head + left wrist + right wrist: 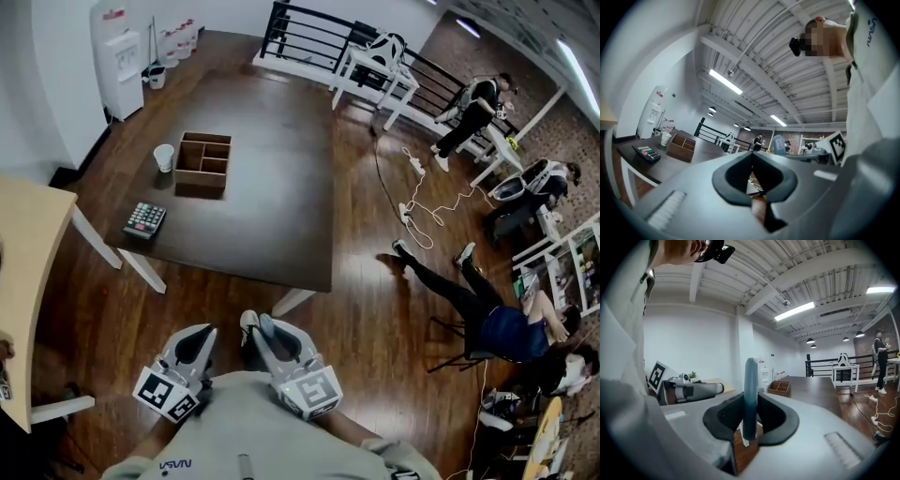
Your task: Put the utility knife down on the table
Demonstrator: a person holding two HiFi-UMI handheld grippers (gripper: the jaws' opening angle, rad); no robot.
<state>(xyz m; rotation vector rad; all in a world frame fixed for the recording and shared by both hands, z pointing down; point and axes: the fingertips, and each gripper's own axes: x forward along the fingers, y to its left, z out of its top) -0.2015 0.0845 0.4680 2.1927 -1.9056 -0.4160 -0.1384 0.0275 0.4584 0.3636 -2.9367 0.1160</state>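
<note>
Utility knife (750,390) upright (long axis vertical)

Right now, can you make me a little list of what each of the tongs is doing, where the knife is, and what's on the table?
left tongs: shut, nothing in them
right tongs: shut on the utility knife
knife: upright between the right tongs, not yet put down
table: dark wood, ahead of both tongs
on the table: wooden box with compartments, white cup at its left, calculator near the front corner
</note>
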